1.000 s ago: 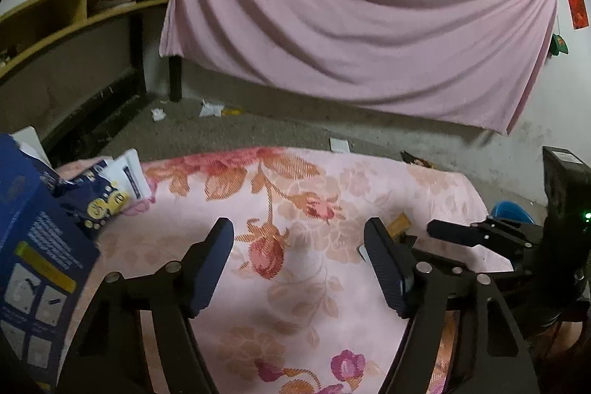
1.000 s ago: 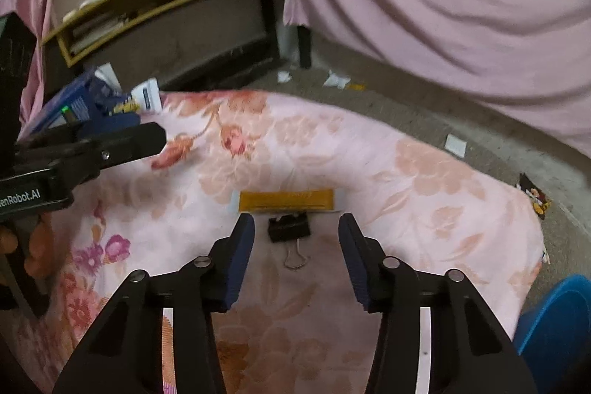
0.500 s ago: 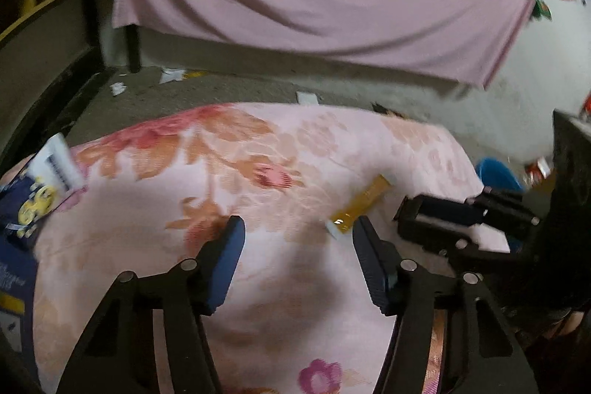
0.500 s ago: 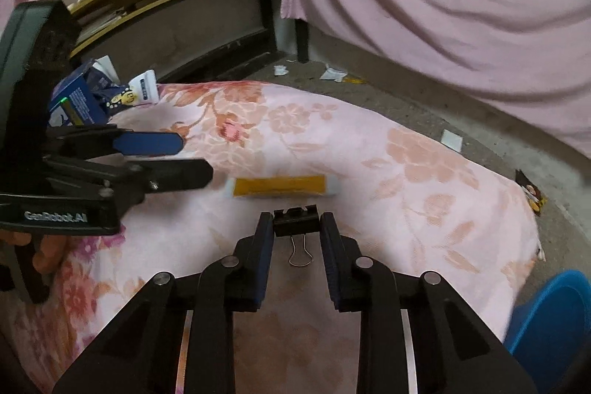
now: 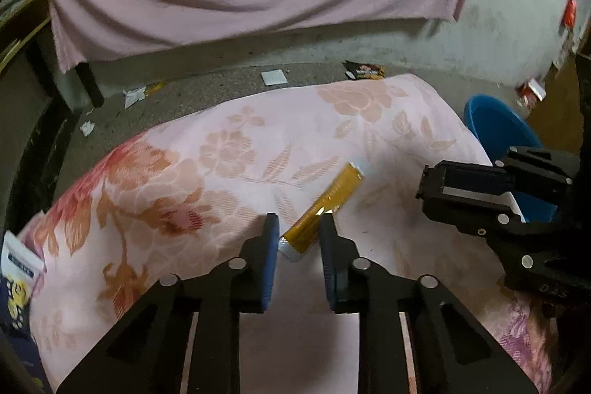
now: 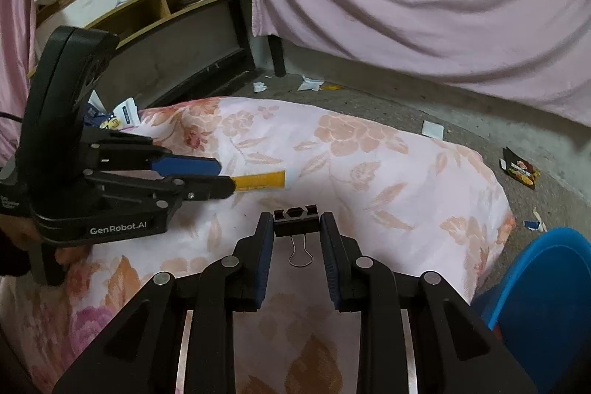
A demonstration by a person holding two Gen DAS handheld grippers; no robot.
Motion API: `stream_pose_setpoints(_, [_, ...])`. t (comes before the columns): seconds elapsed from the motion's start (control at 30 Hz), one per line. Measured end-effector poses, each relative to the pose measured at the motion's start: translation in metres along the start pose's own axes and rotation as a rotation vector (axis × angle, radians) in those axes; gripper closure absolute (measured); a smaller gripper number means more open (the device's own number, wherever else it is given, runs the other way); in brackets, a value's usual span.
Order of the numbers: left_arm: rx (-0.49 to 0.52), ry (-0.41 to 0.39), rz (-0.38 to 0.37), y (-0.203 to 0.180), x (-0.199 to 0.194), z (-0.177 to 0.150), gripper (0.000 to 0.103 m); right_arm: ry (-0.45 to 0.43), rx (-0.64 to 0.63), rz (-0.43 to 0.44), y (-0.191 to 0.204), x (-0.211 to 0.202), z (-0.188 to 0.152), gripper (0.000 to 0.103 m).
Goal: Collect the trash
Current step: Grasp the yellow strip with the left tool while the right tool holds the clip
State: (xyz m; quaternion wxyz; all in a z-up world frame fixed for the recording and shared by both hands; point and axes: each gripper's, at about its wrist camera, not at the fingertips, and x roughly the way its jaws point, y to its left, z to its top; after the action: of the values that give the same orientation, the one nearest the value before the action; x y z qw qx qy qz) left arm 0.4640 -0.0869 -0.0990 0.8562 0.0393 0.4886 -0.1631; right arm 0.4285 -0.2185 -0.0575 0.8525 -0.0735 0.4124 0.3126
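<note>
On the left, our left tongs point(image 5: 297, 239) have swung across the floral bedspread point(image 5: 229, 150) from beside the blue carton and snack packets point(image 5: 16, 279) to the near end of the gold sachet point(image 5: 321, 209), and their jaws are closing around it; we cannot yet tell whether the pads point(image 5: 271, 246) press on it. Further right, our right tongs point(image 6: 295, 228) have narrowed from a wide stance and now clench the black binder clip point(image 6: 295, 220) by its body, wire handle hanging toward us. Both pieces of trash still lie on the bed. We judge both are nearly secured, and the blue bin point(image 6: 546, 287) at the bed's right edge looks like their destination.
</note>
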Motion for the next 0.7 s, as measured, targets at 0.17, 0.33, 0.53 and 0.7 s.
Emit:
stream_pose_setpoints(0.17, [0.058,0.016,-0.003,-0.015,0.006,-0.007,0.093,0.003,0.004,-0.011,-0.004,-0.004,-0.007,0.080])
stream_pose_setpoints(0.33, [0.086,0.005,0.017,-0.027,0.012,-0.006,0.085,-0.006,0.016,-0.022,-0.012,-0.010,-0.012,0.080])
stream_pose_setpoints(0.53, [0.094,0.010,0.022,-0.039,0.020,0.004,0.083,-0.014,0.032,-0.034,-0.021,-0.014,-0.015,0.080])
stream_pose_setpoints(0.7, [0.078,0.016,0.034,-0.043,0.022,0.010,0.092,-0.024,0.047,-0.038,-0.029,-0.018,-0.017,0.080])
